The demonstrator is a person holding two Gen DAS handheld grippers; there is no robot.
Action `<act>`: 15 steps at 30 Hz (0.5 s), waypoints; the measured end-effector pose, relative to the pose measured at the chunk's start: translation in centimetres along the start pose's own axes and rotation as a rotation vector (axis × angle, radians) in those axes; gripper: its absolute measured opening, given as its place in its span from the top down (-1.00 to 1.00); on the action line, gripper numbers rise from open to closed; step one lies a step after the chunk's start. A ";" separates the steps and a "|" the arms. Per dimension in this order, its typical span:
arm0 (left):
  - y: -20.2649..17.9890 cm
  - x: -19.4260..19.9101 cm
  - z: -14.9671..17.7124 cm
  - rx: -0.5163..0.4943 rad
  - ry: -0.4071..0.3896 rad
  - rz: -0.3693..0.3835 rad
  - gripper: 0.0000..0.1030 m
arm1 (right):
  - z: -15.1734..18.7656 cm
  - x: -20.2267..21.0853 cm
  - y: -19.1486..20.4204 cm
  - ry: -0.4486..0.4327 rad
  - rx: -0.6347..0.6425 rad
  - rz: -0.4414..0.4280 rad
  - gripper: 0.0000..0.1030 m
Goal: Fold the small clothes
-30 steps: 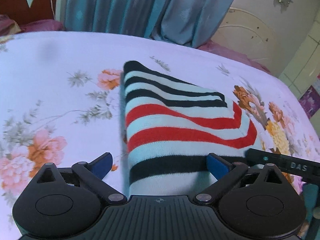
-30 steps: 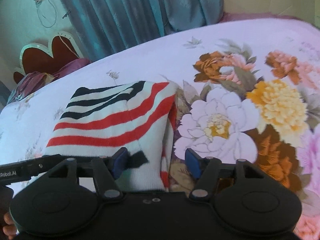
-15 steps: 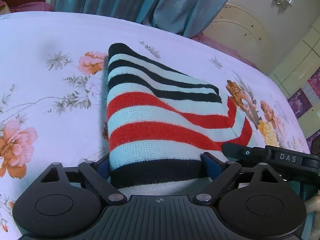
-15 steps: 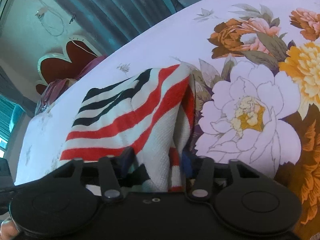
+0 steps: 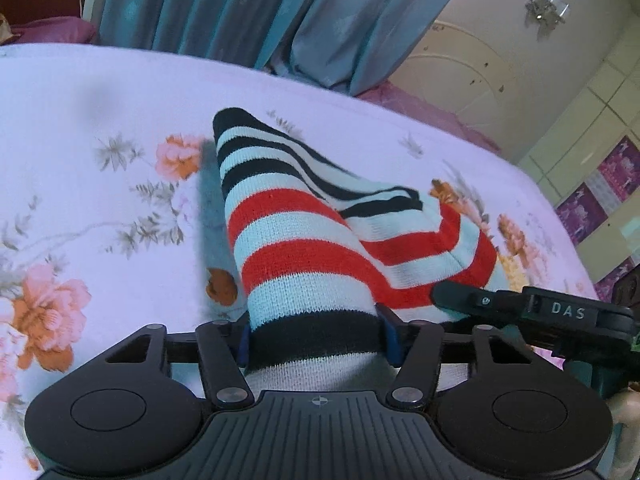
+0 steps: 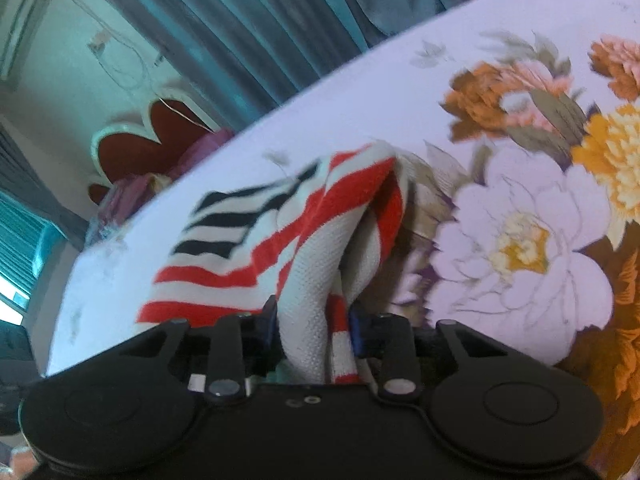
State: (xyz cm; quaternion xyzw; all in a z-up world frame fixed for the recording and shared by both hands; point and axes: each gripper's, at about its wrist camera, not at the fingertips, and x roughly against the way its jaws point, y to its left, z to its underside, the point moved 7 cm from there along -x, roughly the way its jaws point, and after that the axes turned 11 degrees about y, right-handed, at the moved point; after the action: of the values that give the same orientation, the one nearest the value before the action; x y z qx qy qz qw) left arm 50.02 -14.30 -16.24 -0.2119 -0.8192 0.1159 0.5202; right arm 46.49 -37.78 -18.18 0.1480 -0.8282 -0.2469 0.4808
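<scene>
A small knitted garment [image 5: 316, 240] with red, black and pale blue stripes lies partly folded on the floral bed sheet [image 5: 100, 168]. My left gripper [image 5: 316, 338] is shut on its near edge, at the black stripe, and lifts that edge off the sheet. My right gripper [image 6: 314, 326] is shut on the other near corner of the garment [image 6: 312, 240], which bunches up between the fingers. The right gripper's body also shows at the right of the left wrist view [image 5: 532, 312].
The bed sheet [image 6: 520, 240] spreads wide around the garment. Blue curtains [image 5: 240, 12] hang behind the bed. A headboard [image 6: 140, 148] and purple pillows stand at the far left. A tiled wall [image 5: 592, 120] is to the right.
Both grippers closed from open onto the garment's near edge. They have lifted it, so the cloth now rises off the sheet and bunches between the fingers.
</scene>
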 end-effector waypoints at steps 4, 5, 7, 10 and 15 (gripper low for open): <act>1.4 3.5 -0.6 -0.008 -0.049 -0.009 -0.09 | -0.1 0.4 3.5 -0.005 0.033 -0.027 0.39; 2.1 4.4 -0.6 -0.005 -0.054 -0.012 -0.09 | -0.1 0.3 4.5 -0.004 0.040 -0.036 0.39; 4.0 6.5 -0.7 -0.005 -0.076 -0.031 -0.09 | -0.1 -0.3 6.7 0.000 0.059 -0.053 0.39; 7.7 9.8 -0.7 0.003 -0.111 -0.067 -0.09 | 0.1 -1.9 10.7 0.013 0.084 -0.091 0.40; 15.6 14.7 -0.8 0.016 -0.153 -0.114 -0.09 | 0.8 -6.0 18.3 0.027 0.127 -0.135 0.40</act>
State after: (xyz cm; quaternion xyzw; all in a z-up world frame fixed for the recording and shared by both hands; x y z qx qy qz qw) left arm 48.84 6.33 -10.45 -0.1515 -0.8664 0.1085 0.4633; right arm 48.61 -19.45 -12.77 0.2370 -0.8238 -0.2237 0.4638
